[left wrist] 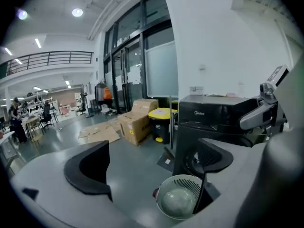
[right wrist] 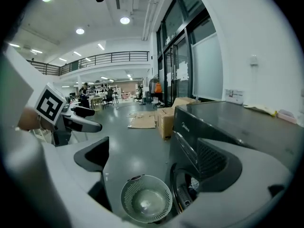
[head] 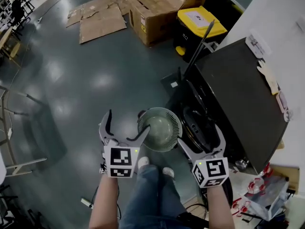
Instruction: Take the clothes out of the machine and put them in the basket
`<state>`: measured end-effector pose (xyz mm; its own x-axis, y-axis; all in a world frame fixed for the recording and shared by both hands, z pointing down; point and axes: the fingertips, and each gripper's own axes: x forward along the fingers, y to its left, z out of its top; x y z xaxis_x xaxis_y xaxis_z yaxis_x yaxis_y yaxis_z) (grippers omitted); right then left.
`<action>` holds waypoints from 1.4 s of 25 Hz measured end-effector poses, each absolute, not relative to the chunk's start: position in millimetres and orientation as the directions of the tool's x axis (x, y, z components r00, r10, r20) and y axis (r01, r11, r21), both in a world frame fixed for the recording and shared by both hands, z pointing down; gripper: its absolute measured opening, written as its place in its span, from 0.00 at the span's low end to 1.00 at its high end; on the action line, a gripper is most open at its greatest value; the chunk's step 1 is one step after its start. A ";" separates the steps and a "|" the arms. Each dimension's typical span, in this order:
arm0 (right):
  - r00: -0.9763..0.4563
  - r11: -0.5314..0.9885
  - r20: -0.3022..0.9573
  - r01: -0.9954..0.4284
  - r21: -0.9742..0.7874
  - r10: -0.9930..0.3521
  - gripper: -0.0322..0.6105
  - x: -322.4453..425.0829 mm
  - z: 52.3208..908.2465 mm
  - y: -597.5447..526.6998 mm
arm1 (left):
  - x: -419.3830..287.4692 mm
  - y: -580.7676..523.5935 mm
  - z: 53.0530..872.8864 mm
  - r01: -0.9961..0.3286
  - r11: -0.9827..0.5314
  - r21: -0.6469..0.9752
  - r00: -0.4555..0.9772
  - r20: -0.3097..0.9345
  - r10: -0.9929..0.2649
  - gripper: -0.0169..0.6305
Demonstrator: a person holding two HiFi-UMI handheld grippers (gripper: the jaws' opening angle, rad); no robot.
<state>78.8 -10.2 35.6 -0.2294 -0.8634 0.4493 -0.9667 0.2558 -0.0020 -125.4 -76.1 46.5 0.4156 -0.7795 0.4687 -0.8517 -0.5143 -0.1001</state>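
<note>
left gripper (head: 127,120) and right gripper (head: 199,135) both hovered low, jaws wide apart, nothing between them. round basket (head: 174,123) sat on floor (head: 95,80) just beside front of black machine (head: 238,94), under both grippers.

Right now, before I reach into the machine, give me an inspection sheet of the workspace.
Surface: glossy grey floor.
Job's things: dark front-loading machine, door open, something pale inside the drum, unclear what; round slotted basket on the floor before it, empty.
Clutter: cardboard boxes, flattened cardboard, yellow-lidded bin, papers on the machine's top.
Grippers: left tongs open, empty; right tongs open, empty.
Cables: possibly a thin dark lead on the floor by the person's leg, hard to make out.
Surroundings: white wall behind the machine; desks and chairs farther off.
</note>
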 end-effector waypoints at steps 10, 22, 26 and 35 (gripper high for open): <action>-0.176 0.172 0.562 -0.983 -0.061 -0.809 0.94 62.8 146.9 -30.8 | -114.9 -105.8 144.8 -0.790 -0.611 -0.056 0.495 0.529 -0.689 0.90; -0.122 0.120 0.609 -0.992 -0.044 -0.783 0.94 91.7 260.9 -36.7 | -73.6 -104.5 252.3 -0.755 -0.655 -0.002 0.541 0.563 -0.625 0.90; -0.065 0.049 0.624 -0.998 -0.042 -0.779 0.94 121.7 299.9 -32.7 | -44.7 -100.4 286.2 -0.736 -0.677 0.010 0.569 0.551 -0.611 0.90; 0.041 -0.031 0.638 -0.999 0.026 -0.769 0.94 190.7 377.1 -23.1 | 26.7 -81.0 364.9 -0.709 -0.704 0.033 0.606 0.540 -0.585 0.90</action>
<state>190.7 -23.1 377.1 0.0408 -0.7689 0.6381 -0.9992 -0.0312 0.0262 26.7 -81.0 364.9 0.6056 -0.5848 0.5397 -0.7093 -0.7041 0.0329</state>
